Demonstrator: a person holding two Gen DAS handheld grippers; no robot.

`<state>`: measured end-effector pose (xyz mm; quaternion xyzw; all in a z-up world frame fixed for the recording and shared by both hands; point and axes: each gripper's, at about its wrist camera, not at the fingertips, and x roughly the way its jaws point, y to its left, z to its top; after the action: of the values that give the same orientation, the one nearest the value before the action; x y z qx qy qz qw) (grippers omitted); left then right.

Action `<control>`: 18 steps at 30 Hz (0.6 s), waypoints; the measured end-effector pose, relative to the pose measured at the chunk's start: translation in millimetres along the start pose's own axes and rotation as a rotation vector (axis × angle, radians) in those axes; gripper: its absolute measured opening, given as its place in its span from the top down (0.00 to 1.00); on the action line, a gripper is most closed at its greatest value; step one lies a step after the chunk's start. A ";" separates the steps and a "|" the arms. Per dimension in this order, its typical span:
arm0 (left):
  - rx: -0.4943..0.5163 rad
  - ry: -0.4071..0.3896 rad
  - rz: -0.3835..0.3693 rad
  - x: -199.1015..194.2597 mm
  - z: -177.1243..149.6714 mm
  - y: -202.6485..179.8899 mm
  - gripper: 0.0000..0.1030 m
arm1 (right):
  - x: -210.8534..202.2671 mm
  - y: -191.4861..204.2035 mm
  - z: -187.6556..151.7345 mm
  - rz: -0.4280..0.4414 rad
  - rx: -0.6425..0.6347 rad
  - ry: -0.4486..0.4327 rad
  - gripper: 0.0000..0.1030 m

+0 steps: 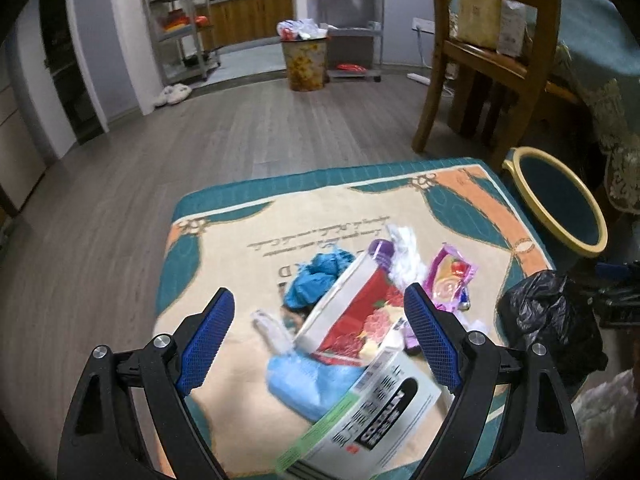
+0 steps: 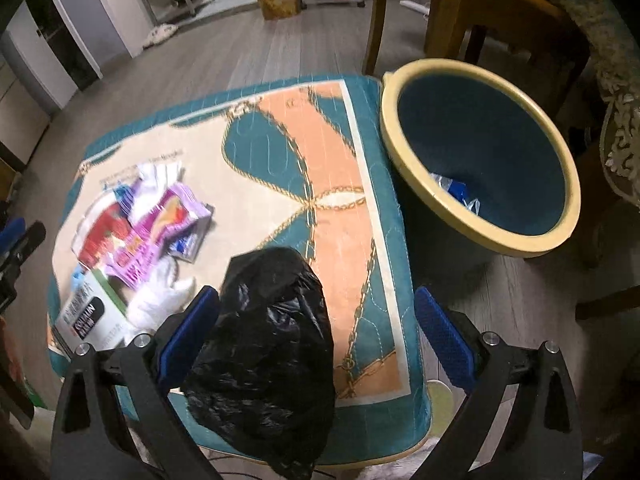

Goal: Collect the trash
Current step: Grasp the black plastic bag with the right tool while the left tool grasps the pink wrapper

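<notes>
Trash lies on a cushion [image 1: 320,208] with a teal and orange pattern: a red and white carton with a purple cap [image 1: 352,304], a white box with black print [image 1: 372,412], blue crumpled plastic [image 1: 316,276], a pink wrapper [image 1: 450,280] and a black plastic bag [image 1: 552,320]. My left gripper [image 1: 320,340] is open, its jaws on either side of the carton and box. My right gripper [image 2: 316,340] is open around the black bag [image 2: 268,352], which lies against the left finger [image 2: 188,332]. The teal bin with a yellow rim [image 2: 480,152] stands to the right of the cushion [image 2: 300,152].
A wooden chair [image 1: 480,60] and a cloth-covered table stand behind the bin [image 1: 560,200]. A full floral waste bin [image 1: 304,60] and metal shelves [image 1: 180,20] stand far across the wooden floor. The bin holds some clear and blue plastic [image 2: 456,192].
</notes>
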<state>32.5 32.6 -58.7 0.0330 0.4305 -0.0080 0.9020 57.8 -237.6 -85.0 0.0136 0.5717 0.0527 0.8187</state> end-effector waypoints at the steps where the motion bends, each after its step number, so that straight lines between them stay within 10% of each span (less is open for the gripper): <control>1: 0.002 0.004 -0.006 3.2 1.5 -3.5 0.16 | 2.5 0.8 0.1 0.001 -0.005 0.006 0.14; 7: 0.057 0.025 -0.057 19.8 6.8 -26.6 0.16 | 22.2 5.2 0.5 0.052 -0.025 0.103 0.70; 18: 0.196 0.081 -0.131 53.6 7.7 -80.4 0.16 | -29.0 4.9 36.4 -0.025 -0.125 -0.134 0.86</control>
<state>68.7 -47.4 -99.7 0.0930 0.4650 -0.1074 0.8739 81.8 -234.3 -44.9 -0.0413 0.5115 0.0770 0.8548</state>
